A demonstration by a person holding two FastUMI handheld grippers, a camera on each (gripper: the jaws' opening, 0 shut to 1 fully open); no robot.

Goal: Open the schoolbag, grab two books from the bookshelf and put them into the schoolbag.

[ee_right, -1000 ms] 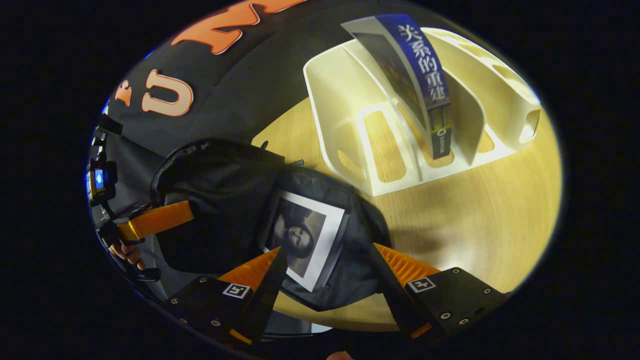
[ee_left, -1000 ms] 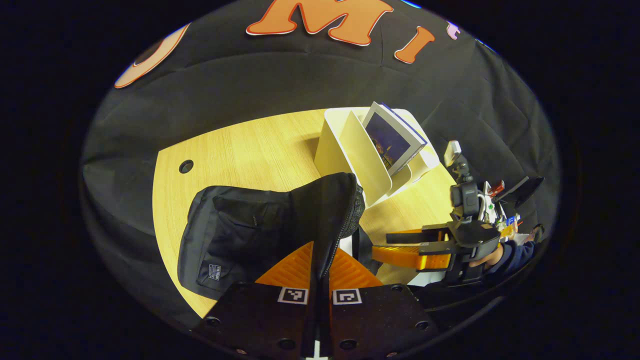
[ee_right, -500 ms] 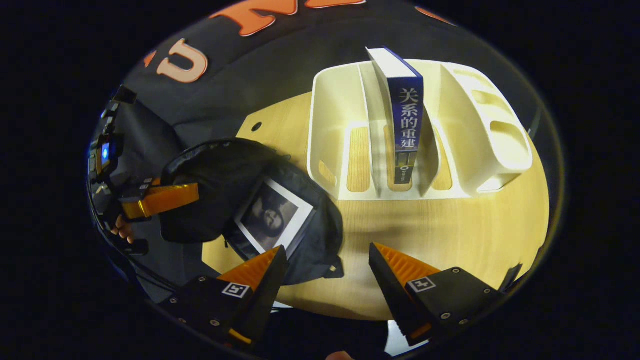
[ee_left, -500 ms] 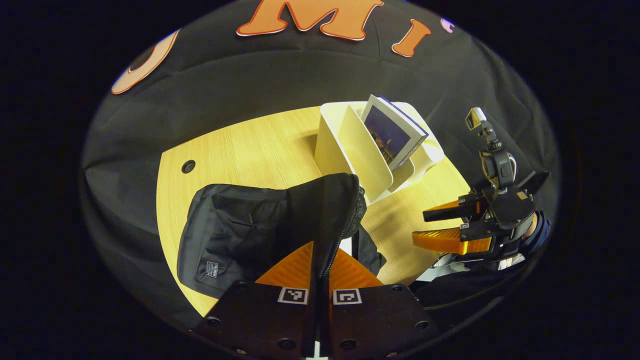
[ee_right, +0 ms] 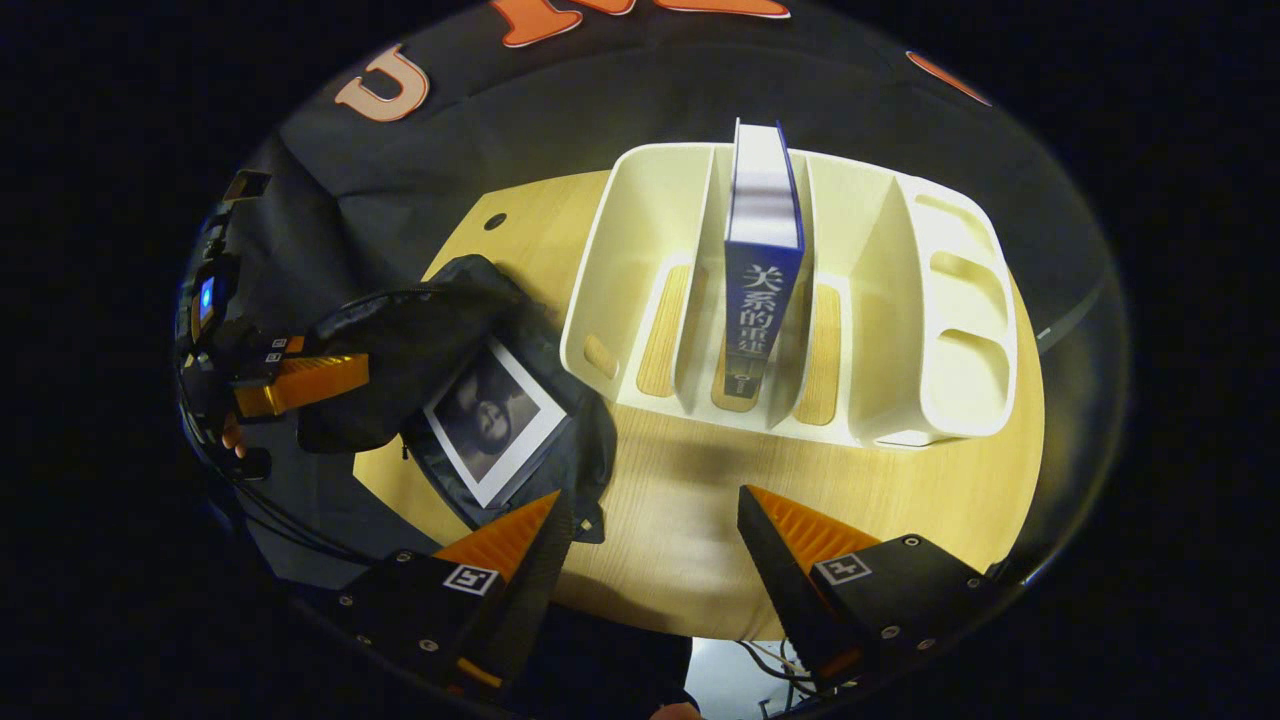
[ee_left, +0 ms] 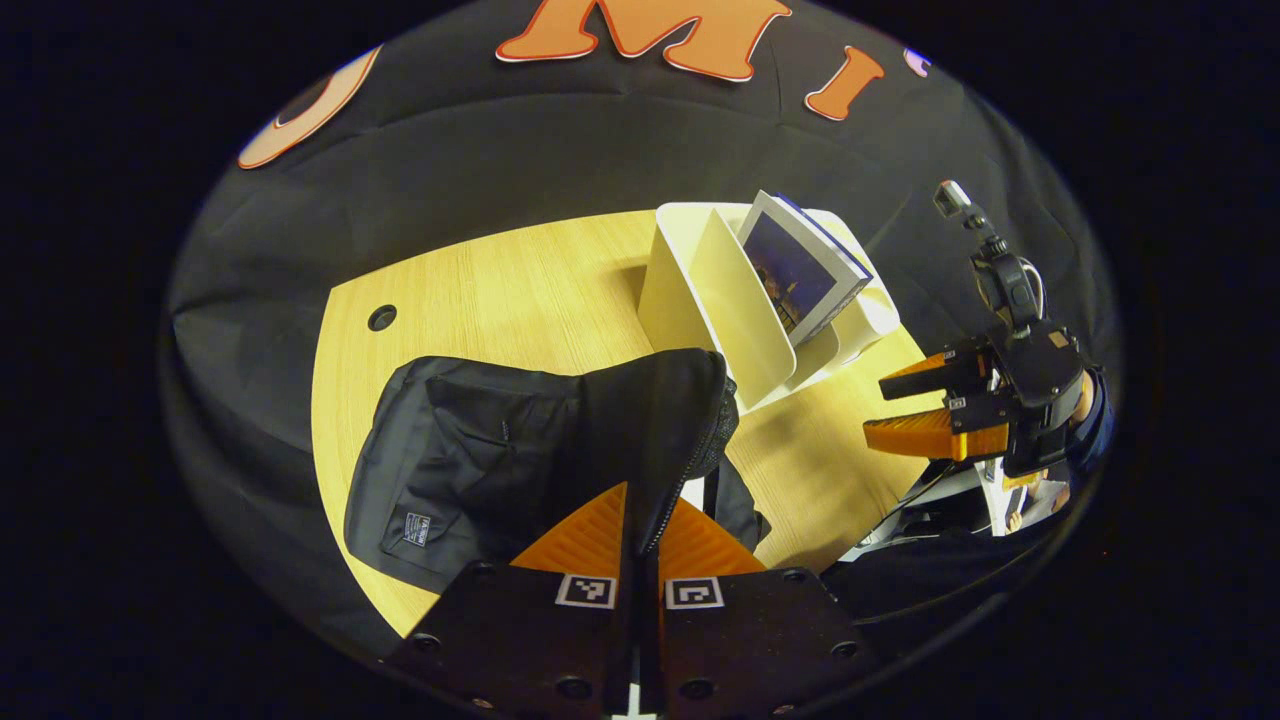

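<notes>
The black schoolbag lies open on the wooden table. My left gripper is shut on the bag's zippered flap, holding it up. A book with a portrait cover lies inside the bag. The white bookshelf stands behind the bag. A blue book stands upright in its middle slot. My right gripper is open over the table in front of the shelf, apart from the blue book. The right gripper is also seen to the right of the shelf in the left gripper view.
The wooden table has a round cable hole near its far left. Black cloth hangs behind the shelf. Cables hang below the table's front edge.
My right gripper has drawn away from the bag, risen and swung toward the shelf, so the blue book now faces it. The left gripper still holds the flap up.
</notes>
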